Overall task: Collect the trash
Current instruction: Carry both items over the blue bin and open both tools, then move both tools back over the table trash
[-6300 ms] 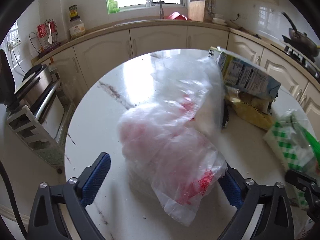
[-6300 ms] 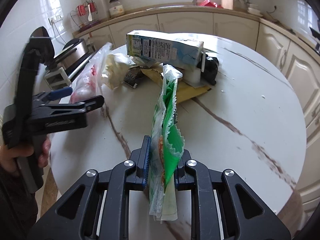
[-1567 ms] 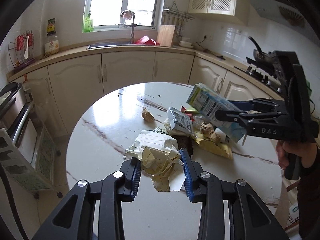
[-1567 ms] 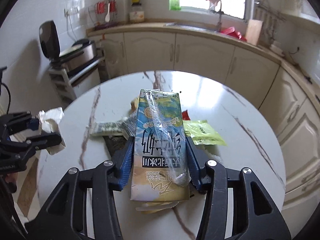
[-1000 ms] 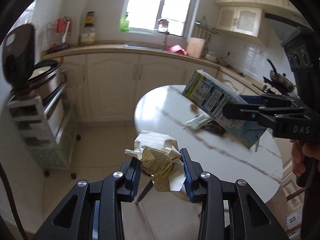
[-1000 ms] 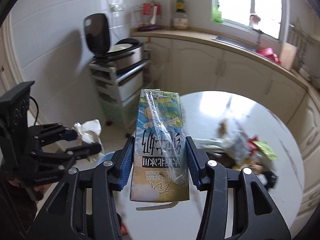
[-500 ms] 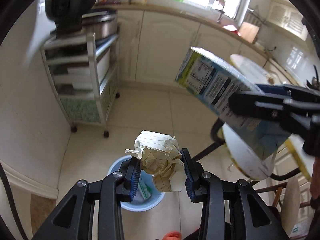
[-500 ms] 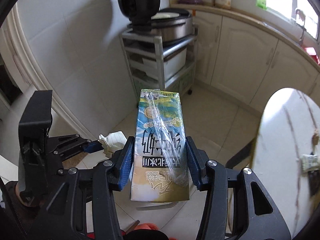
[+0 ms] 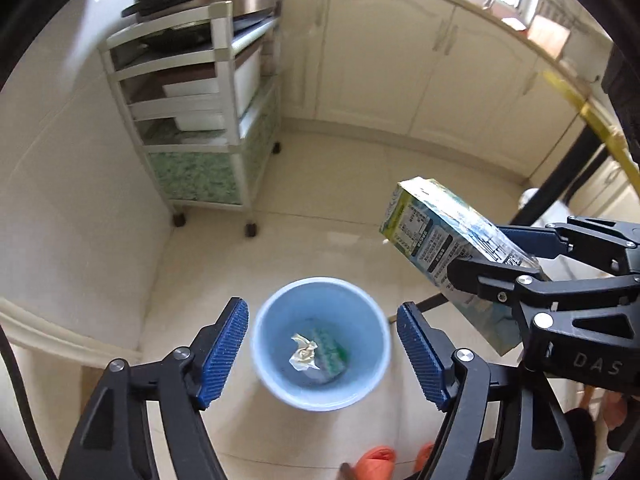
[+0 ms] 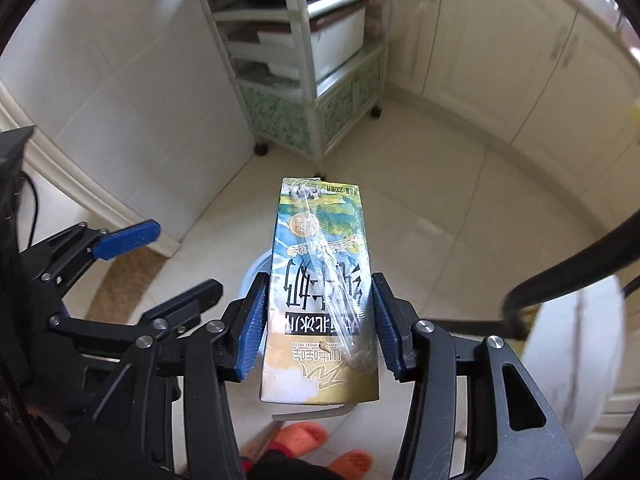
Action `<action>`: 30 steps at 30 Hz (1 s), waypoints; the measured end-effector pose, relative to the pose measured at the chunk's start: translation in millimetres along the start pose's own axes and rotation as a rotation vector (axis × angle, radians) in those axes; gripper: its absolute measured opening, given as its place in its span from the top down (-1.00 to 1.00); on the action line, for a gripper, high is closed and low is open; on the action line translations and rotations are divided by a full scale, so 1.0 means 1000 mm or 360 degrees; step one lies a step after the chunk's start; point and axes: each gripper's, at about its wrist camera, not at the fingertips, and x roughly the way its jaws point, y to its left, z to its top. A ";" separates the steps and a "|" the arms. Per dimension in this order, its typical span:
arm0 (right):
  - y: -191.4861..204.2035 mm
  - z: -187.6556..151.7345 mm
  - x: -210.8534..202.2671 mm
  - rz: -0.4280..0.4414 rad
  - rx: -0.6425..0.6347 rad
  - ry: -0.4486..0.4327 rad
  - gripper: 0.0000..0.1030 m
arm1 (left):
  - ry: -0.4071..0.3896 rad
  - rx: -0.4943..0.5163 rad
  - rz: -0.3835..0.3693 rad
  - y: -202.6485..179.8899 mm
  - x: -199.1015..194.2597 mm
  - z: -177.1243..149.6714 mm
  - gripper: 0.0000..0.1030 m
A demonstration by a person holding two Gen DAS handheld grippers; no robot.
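Down on the pale tiled floor (image 9: pixel 332 184) sits a light blue bin (image 9: pixel 322 342), and I am looking straight into it from my left gripper (image 9: pixel 322 354). My left jaws are spread wide with nothing between them, their blue ribbed pads (image 9: pixel 224 350) framing the bin's rim on either side. At the bottom of the bin lies a crumpled wad of paper (image 9: pixel 304 356), touching a green and white wrapper (image 9: pixel 330 354) just beside it.

Off to my right, my right gripper (image 10: pixel 318 330) is clamped on a drink carton (image 10: pixel 320 292), jaws pressing its two long sides. From the left camera the carton (image 9: pixel 444 240) hangs tilted in the air, its far end pointing up and away, above the floor just to the right of the bin and not over the opening. From the right camera the carton's printed face is turned up at me, a clear wrapped straw stuck along it, and only a sliver of the bin (image 10: pixel 256 270) peeks out from behind its left edge. My left gripper (image 10: pixel 160 258) shows there too, low on the left, one blue pad lifted well clear of the other finger.

Behind the bin, against the wall, stands a white wheeled rack (image 9: pixel 224 92) with trays on its shelves. Cream cabinet doors (image 9: pixel 400 52) run along the back. Orange slippers (image 10: pixel 304 438) show at the very bottom edge.
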 end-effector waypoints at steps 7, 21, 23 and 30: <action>-0.001 -0.001 0.018 0.0103 0.0107 0.0012 -0.07 | -0.0033 -0.0110 0.0082 0.002 -0.017 -0.005 -0.48; 0.006 -0.016 -0.137 -0.0072 0.0131 -0.0460 -0.64 | -0.0447 -0.0043 -0.0008 -0.046 -0.128 -0.001 -0.61; 0.005 -0.023 -0.172 -0.0084 0.0135 -0.0564 -0.74 | -0.0538 0.0008 -0.0023 -0.066 -0.152 -0.005 -0.66; -0.036 -0.069 -0.272 -0.0245 0.0257 -0.0813 -0.88 | -0.0718 0.0253 -0.0194 -0.150 -0.207 -0.023 -0.81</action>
